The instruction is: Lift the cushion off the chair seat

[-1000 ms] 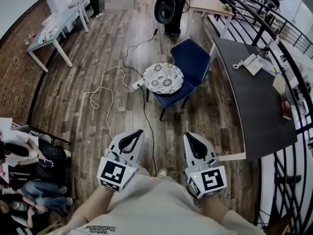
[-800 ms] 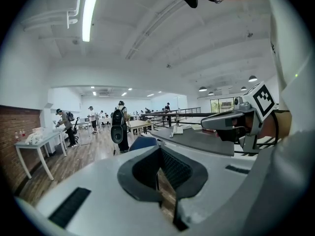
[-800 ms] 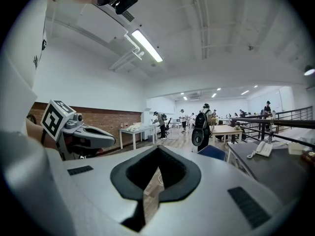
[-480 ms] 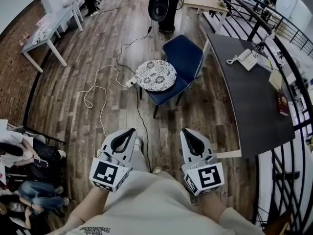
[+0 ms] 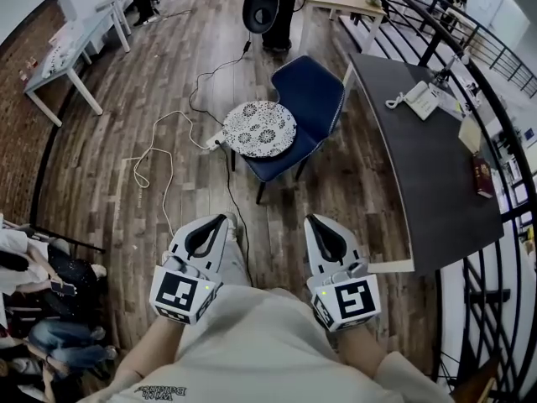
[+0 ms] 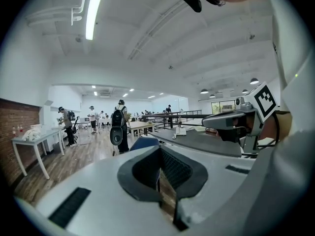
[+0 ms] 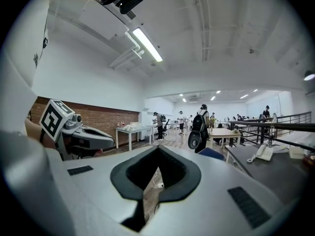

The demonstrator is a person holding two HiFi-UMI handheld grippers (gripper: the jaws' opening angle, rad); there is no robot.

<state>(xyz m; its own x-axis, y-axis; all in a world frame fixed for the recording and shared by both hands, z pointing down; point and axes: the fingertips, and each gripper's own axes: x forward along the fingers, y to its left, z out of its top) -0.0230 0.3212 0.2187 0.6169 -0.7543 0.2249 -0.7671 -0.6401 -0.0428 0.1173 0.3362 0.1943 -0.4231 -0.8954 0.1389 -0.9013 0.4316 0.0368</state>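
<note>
cushion (image 5: 259, 128): round, patterned, lying on the chair (image 5: 315, 95) seat, well ahead of both grippers
left gripper (image 5: 220, 220): clenched, empty
right gripper (image 5: 315, 220): clenched, empty
step: approach; probably best to open the jaws early, pinch opposite rims, lift level

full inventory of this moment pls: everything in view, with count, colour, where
cushion: one, round, white with dark pattern, on the chair seat
chair: one, blue, centre, beside the desk
desk: one, dark grey, right
telephone: one, white, far end of the desk
book: one, dark red, desk's right edge
cable: one, white, on the floor left of the chair
table: one, white, far left
standing person: one, dark clothes, behind the chair
left gripper: white, shut, empty
right gripper: white, shut, empty
</note>
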